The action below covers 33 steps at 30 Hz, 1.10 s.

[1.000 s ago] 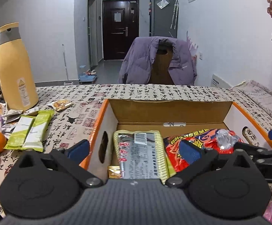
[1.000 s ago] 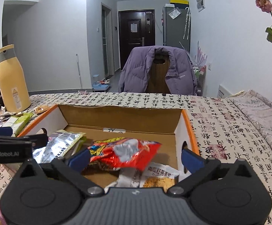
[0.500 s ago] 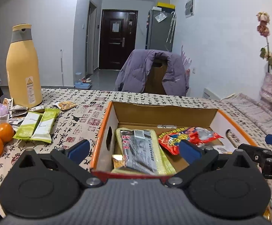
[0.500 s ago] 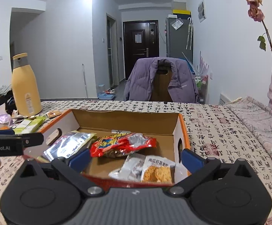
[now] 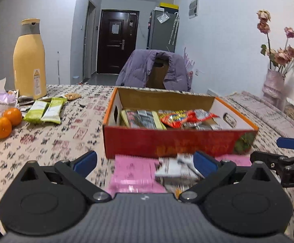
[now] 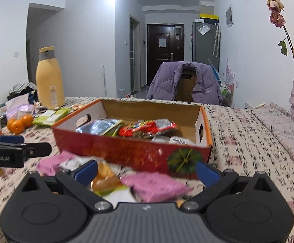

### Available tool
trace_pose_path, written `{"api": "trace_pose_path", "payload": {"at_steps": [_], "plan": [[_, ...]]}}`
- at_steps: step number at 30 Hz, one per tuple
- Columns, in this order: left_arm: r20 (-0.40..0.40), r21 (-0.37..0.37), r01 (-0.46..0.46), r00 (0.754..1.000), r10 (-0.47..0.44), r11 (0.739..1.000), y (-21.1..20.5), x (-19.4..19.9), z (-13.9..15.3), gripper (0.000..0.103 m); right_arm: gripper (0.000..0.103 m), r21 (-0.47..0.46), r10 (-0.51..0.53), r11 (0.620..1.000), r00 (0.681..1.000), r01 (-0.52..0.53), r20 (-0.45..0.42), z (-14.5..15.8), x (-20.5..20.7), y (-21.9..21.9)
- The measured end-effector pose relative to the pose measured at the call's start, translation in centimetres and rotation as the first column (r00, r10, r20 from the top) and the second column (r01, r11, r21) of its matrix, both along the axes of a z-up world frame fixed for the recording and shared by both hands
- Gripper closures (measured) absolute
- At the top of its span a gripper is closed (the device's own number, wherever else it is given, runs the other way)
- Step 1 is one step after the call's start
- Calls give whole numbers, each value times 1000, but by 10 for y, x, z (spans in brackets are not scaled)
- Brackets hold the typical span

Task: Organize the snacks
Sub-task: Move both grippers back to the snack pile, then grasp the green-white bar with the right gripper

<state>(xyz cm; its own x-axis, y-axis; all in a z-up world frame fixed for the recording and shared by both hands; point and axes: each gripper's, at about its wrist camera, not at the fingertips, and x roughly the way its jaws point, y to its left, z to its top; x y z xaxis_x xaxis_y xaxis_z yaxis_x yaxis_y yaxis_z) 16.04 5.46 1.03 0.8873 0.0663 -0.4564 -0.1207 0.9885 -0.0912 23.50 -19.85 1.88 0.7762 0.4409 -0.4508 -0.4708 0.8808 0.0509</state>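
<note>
Both tools, left (image 5: 144, 159) and right (image 6: 147, 169), had drawn back from the box (image 5: 179, 141), jaws apart and empty; loose pink packets (image 6: 155, 186) next.

Snack packets (image 5: 138, 119) in box (image 5: 179, 141); loose packets (image 5: 132, 174) before it.

Your table (image 5: 70, 133), under a calligraphy-print cloth, carries the snack box (image 5: 179, 141) at frame centre. Pink packets (image 5: 134, 172) lie below it; oranges (image 5: 2, 121), green bars (image 5: 45, 111) and yellow flask (image 5: 29, 60) sit left.

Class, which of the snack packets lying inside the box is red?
The crinkly red packet in the middle of the box; the packet to its left is silver-grey with yellow-green edging.
</note>
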Motion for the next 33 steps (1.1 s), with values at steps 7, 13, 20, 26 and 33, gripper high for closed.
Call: {"api": "trace_pose_path", "payload": {"at_steps": [7, 13, 20, 26, 33], "plan": [[-38, -8, 31, 999, -31, 999, -4, -24, -23, 0, 0, 1, 29, 1000, 999, -29, -31, -16, -28, -6], [-65, -26, 28, 997, -29, 999, 2, -33, -36, 0, 0, -26, 41, 999, 996, -43, -83, -33, -40, -10], [-52, -31, 30, 998, -31, 999, 2, -36, -38, 0, 16, -48, 118, 991, 984, -126, -136, -37, -39, -4], [-48, -29, 36, 998, -37, 999, 1, -37, -38, 0, 30, -113, 136, 981, 978, -155, -160, -37, -17, 11], [-44, -43, 37, 998, -38, 998, 2, -37, -39, 0, 47, -105, 128, 983, 969, -153, -211, -49, -2, 15]]}}
